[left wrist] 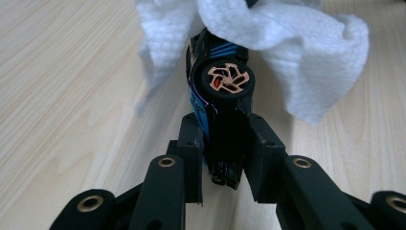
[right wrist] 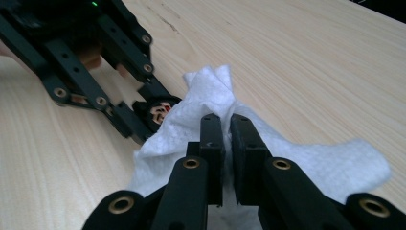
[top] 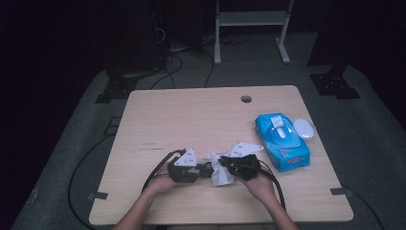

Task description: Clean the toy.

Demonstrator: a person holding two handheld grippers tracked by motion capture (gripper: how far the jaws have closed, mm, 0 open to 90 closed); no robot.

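Two hand-held grippers meet at the worktop's six o'clock: left clamps a toy car steady, right pinches a wipe, likely cleaning it.

White wipe draped over black-and-blue toy car, near table edge.

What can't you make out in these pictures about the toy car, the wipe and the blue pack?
- Toy car: front end hidden under the white wipe in the left gripper view; a tiny dark speck in the high view.
- Blue pack: label print too small in the high view.
- Wipe: lower part hidden behind the right hand-held gripper.
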